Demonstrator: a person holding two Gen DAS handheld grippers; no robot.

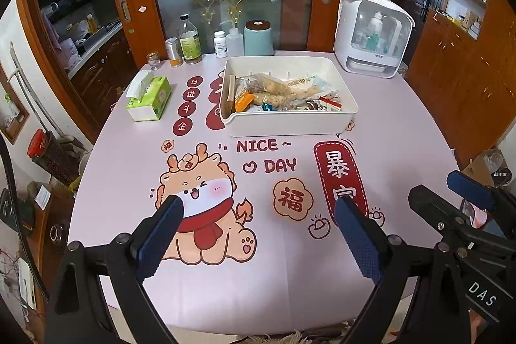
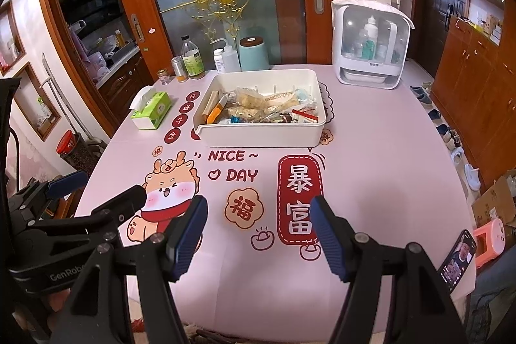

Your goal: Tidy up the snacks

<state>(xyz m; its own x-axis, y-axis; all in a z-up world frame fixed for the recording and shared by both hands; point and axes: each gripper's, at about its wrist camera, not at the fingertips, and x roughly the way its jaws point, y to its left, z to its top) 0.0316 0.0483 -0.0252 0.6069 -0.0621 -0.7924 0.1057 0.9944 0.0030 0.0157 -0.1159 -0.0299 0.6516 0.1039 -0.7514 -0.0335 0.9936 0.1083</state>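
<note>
A white rectangular bin stands on the far middle of the pink printed table, also in the right wrist view. It holds several wrapped snacks, piled loosely, which also show in the right wrist view. My left gripper is open and empty, low over the near part of the table. My right gripper is open and empty, beside the left one, on its right. The right gripper also shows at the right edge of the left wrist view. The left gripper also shows at the left of the right wrist view.
A green tissue box lies left of the bin. Bottles and jars, a teal canister and a white cabinet appliance stand along the far edge. A phone rests at the table's near right edge.
</note>
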